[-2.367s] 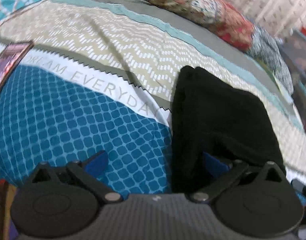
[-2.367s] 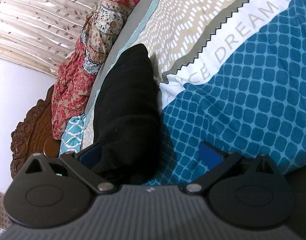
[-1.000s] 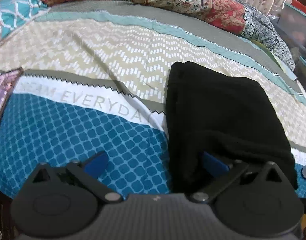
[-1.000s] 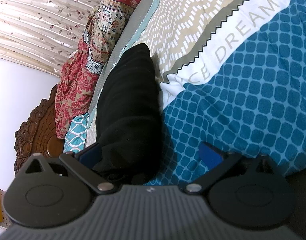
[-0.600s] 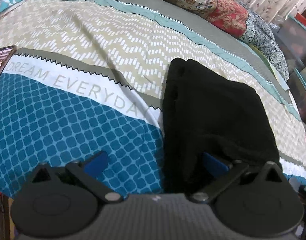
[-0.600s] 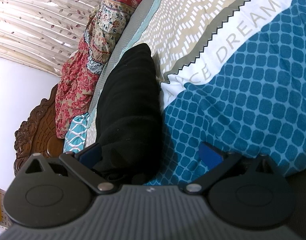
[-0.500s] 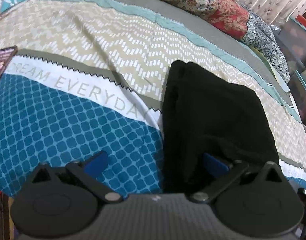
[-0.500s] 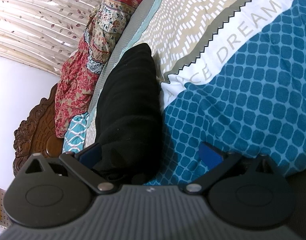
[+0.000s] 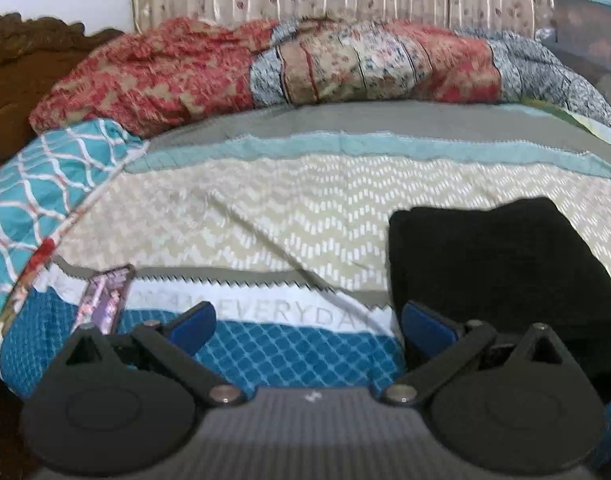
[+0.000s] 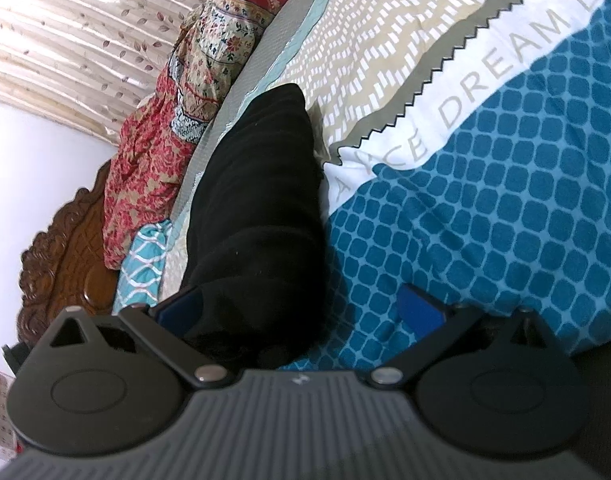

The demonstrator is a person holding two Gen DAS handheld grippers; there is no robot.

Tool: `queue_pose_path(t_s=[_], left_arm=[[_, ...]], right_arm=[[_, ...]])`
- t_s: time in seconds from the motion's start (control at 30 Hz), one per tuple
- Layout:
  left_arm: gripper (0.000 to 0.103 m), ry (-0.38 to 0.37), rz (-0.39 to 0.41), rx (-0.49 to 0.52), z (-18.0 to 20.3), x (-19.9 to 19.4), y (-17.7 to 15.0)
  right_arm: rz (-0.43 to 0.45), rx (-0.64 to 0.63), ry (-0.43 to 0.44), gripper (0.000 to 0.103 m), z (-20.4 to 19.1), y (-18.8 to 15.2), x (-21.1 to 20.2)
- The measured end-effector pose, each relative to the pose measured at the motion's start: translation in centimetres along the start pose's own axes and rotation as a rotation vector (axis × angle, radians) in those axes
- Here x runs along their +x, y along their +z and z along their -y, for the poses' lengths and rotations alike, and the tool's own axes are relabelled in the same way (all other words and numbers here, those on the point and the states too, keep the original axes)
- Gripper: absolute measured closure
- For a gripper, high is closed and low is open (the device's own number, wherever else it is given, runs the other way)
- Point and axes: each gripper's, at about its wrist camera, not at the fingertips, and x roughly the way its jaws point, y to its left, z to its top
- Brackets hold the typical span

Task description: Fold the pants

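The pants (image 9: 501, 280) lie on the bed (image 9: 305, 216) as a compact black bundle that looks already folded, so the task reads as close to done. Seen from the left tool (image 9: 307, 326), the bundle sits ahead and to the right, its near edge behind the right-hand blue finger (image 9: 427, 324), while the left finger hangs over bare bedspread; the jaws stand wide apart and grip nothing. Seen from the right tool (image 10: 299, 306), the bundle lies ahead and to the left, its long axis running away from the tool towards the pillows (image 10: 177, 120); its near end bulges just inside the left-hand finger (image 10: 177, 306), and whether cloth touches that finger cannot be told. This tool too stands spread, holding nothing. The right tool seems the nearer, facing the bundle end-on; any last fold or tidy would go along that axis. A phone (image 9: 103, 300) lies off to the left tool's left, well apart from the pants.
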Motion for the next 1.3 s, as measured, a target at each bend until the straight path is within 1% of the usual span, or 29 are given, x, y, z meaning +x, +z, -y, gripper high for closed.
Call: queue_pose_path(t_s=[0.1,0.13,0.17,0.23,0.3,0.37,0.47,0.63,0.83,0.93,1.03,1.13,1.2,1.3], left_arm=[[0.0,-0.05,-0.058,-0.034,-0.2,0.5,-0.1],[0.0,-0.057,-0.066,-0.04,-0.3,0.6,-0.3],[0.0,-0.06,-0.062,-0.043,-0.4,0.5,-0.3],[0.0,-0.043,-0.059,-0.036,-0.4,0.5,-0.4],[0.0,-0.023,-0.054,-0.022,-0.4,0.4,-0.5],[0.0,-0.023,-0.062,-0.025,-0.5,0.5,-0.6],[0.0,-0.049,-0.089,-0.045,-0.7,0.8,-0.7],[0.0,-0.116,-0.135,-0.084,-0.6,1.3,-0.9],[0.0,-0.113,-0.137,-0.086,-0.3,1.3,-0.8],[0.0,-0.119,-0.138,-0.087,-0.5,1.3,-0.6],[0.0,-0.134,-0.123,-0.075,-0.7,1.1,-0.3],[0.0,-0.163,-0.104,-0.077,-1.3,1.0,0.4],[0.0,-0.208,-0.104,-0.097,-1.8,1.3,1.0],[0.0,-0.301,-0.119,-0.129,-2.0,2.2,1.9]], right_arm=[[0.0,-0.052,-0.026,0.0,-0.7,-0.4,0.4],[0.0,-0.069,-0.034,0.0,-0.9,-0.5,0.5],[0.0,-0.086,-0.041,0.0,-1.0,-0.6,0.6],[0.002,-0.104,-0.05,0.0,-1.2,-0.7,0.8],[0.005,-0.101,-0.049,0.0,-1.2,-0.8,0.9],[0.008,-0.093,-0.045,0.0,-1.1,-0.8,1.0],[0.01,-0.091,-0.042,0.0,-1.0,-0.8,1.0],[0.01,-0.088,-0.04,0.0,-1.0,-0.9,1.0],[0.007,-0.087,-0.036,0.0,-1.0,-0.8,0.8],[0.003,-0.104,-0.053,0.0,-1.3,-0.9,0.7],[0.011,-0.159,-0.085,0.0,-2.5,-1.1,0.6],[0.076,-0.258,-0.027,0.0,-4.3,-1.0,-0.6],[0.114,-0.337,-0.008,0.0,-5.5,-0.7,-1.1],[0.123,-0.409,-0.014,0.0,-6.2,0.1,-1.0]])
